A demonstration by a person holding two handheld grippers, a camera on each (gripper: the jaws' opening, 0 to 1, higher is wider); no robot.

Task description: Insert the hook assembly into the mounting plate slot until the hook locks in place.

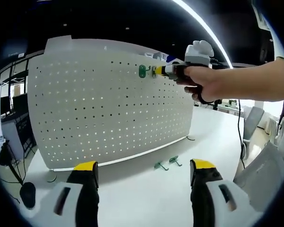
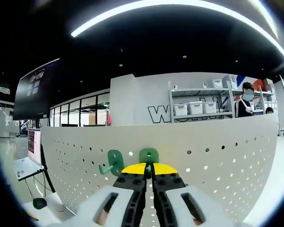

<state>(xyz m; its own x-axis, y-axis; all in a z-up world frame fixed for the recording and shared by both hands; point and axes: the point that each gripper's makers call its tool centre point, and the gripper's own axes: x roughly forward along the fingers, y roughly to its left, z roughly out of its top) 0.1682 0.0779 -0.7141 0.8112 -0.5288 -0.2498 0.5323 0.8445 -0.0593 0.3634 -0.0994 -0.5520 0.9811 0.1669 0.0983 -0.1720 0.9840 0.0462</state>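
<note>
A white pegboard [image 1: 109,104] stands upright on a white table [image 1: 146,194]. In the right gripper view, my right gripper [image 2: 149,168] is shut, its yellow tips pressed against the pegboard [image 2: 217,151] with a green hook [image 2: 149,154] pinched at them. A second green hook [image 2: 112,163] hangs on the board just to its left. From the left gripper view, a hand holds the right gripper [image 1: 159,71] at the board's upper part, beside the hanging hook [image 1: 142,71]. My left gripper [image 1: 144,166] is open low over the table, holding nothing.
Two spare green hooks [image 1: 161,165] [image 1: 174,161] lie on the table before the board's right end. A monitor on a stand [image 2: 33,146] is at the left. Shelves with bins [image 2: 199,106] and a person [image 2: 246,101] are behind the board.
</note>
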